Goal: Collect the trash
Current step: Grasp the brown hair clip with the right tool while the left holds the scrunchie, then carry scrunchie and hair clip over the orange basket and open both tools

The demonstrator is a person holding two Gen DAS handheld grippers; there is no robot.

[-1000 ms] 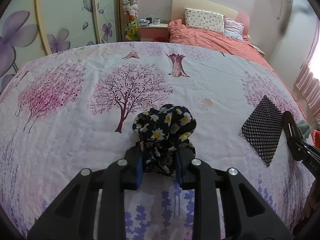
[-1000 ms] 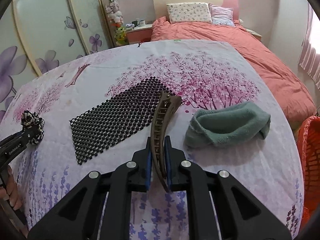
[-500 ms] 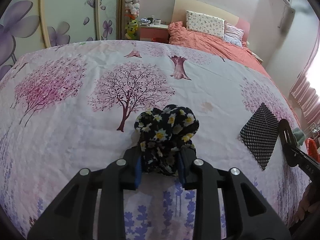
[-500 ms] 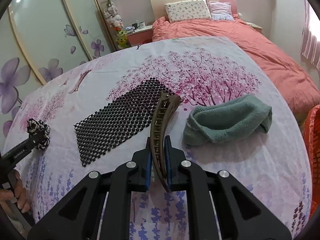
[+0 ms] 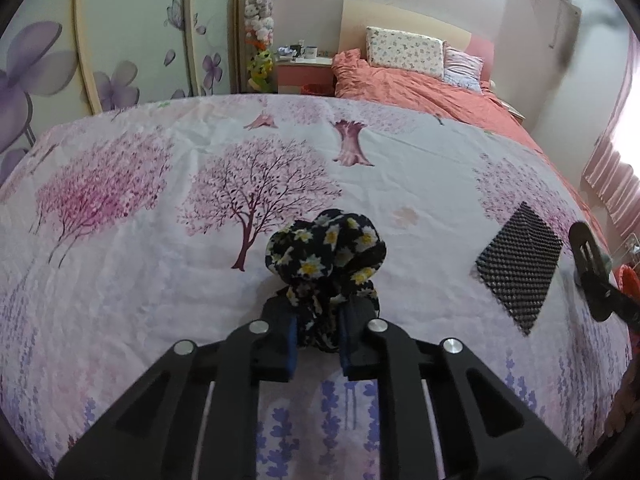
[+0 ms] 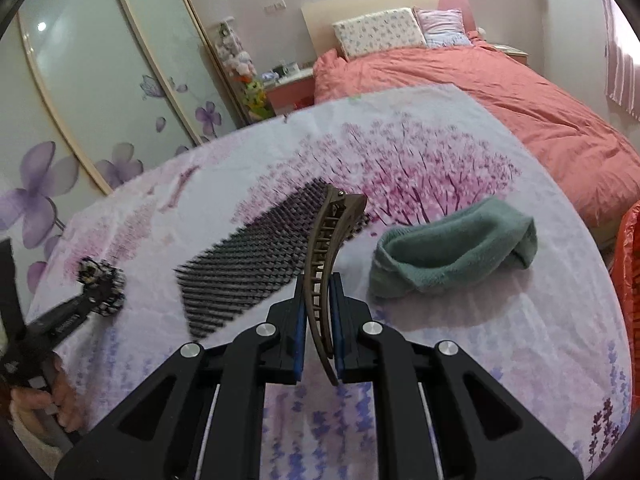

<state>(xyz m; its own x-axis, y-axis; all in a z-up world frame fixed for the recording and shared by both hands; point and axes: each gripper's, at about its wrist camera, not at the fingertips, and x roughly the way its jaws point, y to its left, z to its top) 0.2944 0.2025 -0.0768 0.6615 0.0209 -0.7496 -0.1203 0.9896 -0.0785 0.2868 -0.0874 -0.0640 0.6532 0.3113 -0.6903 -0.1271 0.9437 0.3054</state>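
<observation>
A: Scrunchie first: where is it?
B: Between the fingers of the left gripper, at the near middle of the tabletop. It is dark cloth with daisies, bunched up and standing above the fingertips. The jaws have just been closing, and the blue pads now press on its lower part.

A: And the right gripper?
B: It is clamped narrowly on a brown hair clip, which runs up and away from the fingers, curved, with its hinge end at the top. The clip seems clear of the cloth, though the background is blurred, so I would not swear to it.

A: What lies around them?
B: A black mesh mat lies flat just behind the clip. A green towel, folded over, lies to the right of the clip, apart from the mat. At the far right edge there is something orange; I cannot make out what it is.

A: Can you see the person?
B: A hand at the lower left of the right wrist view, gripping the left tool's handle.
</observation>
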